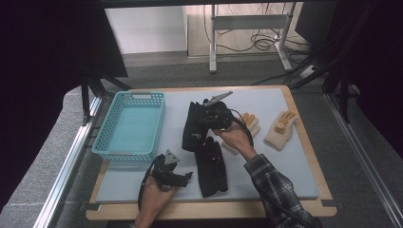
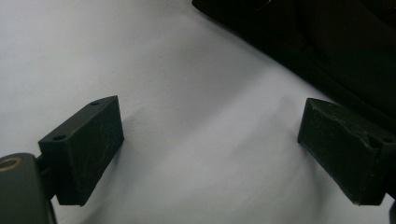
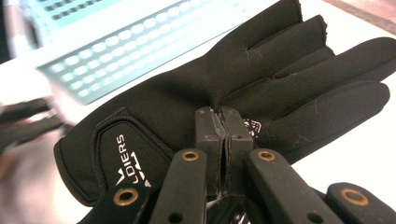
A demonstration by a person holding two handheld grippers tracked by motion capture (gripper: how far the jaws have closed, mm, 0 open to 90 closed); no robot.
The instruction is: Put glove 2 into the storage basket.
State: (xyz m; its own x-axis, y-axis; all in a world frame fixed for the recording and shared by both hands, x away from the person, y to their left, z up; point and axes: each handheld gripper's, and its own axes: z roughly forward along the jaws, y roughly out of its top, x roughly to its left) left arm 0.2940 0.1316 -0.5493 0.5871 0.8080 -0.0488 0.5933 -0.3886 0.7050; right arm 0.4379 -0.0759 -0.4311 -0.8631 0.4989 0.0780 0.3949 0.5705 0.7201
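The far black glove [image 1: 193, 124] lies at frame centre in the high view, long axis running up-frame, with the basket [image 1: 111, 139] just to its left. The right gripper [image 3: 223, 128] is clenched on its fabric, so the likely carry runs leftward. The left gripper [image 1: 183, 176], jaws spread and empty, sits lower centre beside the near black glove [image 1: 211, 166].

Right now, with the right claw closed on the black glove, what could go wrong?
1. The right claw pinches only a thin fold of the black glove, so it may slip out when lifted.
2. The basket stands close; a dangling glove could catch its rim.
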